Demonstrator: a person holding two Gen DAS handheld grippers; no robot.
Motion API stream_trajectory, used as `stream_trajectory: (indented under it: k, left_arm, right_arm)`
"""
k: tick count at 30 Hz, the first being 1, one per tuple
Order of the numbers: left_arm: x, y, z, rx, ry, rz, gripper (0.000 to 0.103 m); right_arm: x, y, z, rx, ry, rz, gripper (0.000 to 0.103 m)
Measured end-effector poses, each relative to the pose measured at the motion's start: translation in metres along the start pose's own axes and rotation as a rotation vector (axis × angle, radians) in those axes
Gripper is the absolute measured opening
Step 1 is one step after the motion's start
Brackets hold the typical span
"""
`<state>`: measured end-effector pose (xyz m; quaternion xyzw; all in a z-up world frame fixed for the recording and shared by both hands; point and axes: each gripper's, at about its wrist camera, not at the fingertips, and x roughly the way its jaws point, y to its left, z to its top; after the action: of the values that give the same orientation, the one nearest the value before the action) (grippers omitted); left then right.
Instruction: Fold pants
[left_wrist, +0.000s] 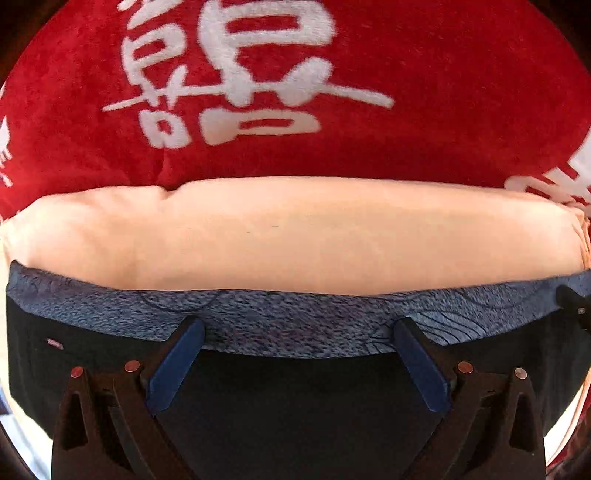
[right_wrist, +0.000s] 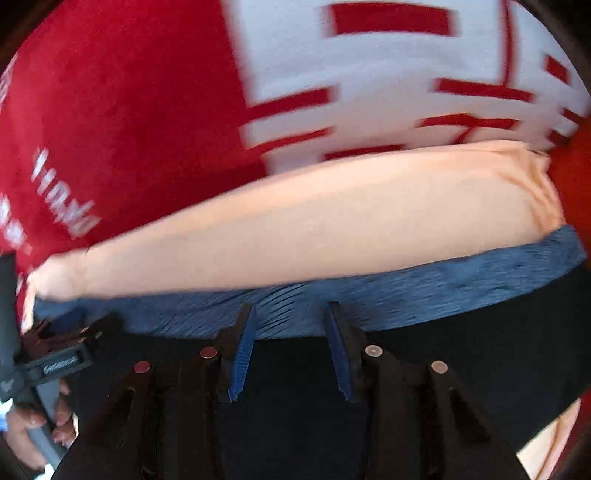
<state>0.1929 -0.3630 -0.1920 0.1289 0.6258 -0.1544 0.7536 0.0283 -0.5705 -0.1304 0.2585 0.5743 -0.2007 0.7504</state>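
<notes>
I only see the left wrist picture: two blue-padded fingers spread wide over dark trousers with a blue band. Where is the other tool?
Observer: Close by. The right gripper sits over the same blue band, its jaws open but less wide than the left's.
Operator: Who holds mine?
Observer: The right wrist view shows a bare hand wrapped around the handle of the left gripper.
Operator: Anything new on the red blanket?
Observer: Yes, a big white patch with red bars, just beyond the peach cloth.
</notes>
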Motion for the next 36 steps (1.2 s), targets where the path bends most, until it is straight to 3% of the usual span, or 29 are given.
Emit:
stream_trajectory:
  k: [4, 8, 13, 17, 21, 25, 28, 34, 36]
  left_arm:
    - [-0.014, -0.006, -0.003, 0.040, 0.005, 0.022, 0.103]
    - [-0.030, -0.031, -0.020, 0.117, 0.013, 0.008, 0.103]
    - [-0.048, -0.080, -0.050, 0.211, 0.032, -0.054, 0.103]
    - [-0.061, -0.138, -0.071, 0.301, 0.035, -0.117, 0.103]
    - [-0.059, -0.177, -0.080, 0.320, 0.009, -0.147, 0.103]
    - [-0.041, -0.186, -0.088, 0.261, 0.045, -0.142, 0.103]
    - [-0.038, -0.185, -0.092, 0.240, 0.017, -0.130, 0.103]
    - [-0.036, -0.180, -0.098, 0.251, 0.006, -0.119, 0.103]
    - [-0.036, -0.182, -0.097, 0.256, 0.007, -0.116, 0.103]
  right_arm:
    - [-0.029, -0.043, -0.012, 0.146, -0.017, 0.093, 0.043]
    - [-0.057, -0.077, -0.052, 0.234, -0.021, 0.175, 0.054]
    - [-0.072, -0.132, -0.120, 0.438, -0.022, 0.314, 0.057]
    - [-0.068, -0.170, -0.145, 0.578, -0.051, 0.333, 0.060]
    - [-0.069, -0.192, -0.149, 0.655, -0.137, 0.391, 0.060]
    - [-0.059, -0.207, -0.148, 0.699, -0.192, 0.447, 0.060]
    - [-0.054, -0.210, -0.141, 0.694, -0.239, 0.473, 0.060]
    - [-0.051, -0.212, -0.116, 0.664, -0.348, 0.443, 0.067]
    - [-0.051, -0.209, -0.107, 0.659, -0.348, 0.421, 0.069]
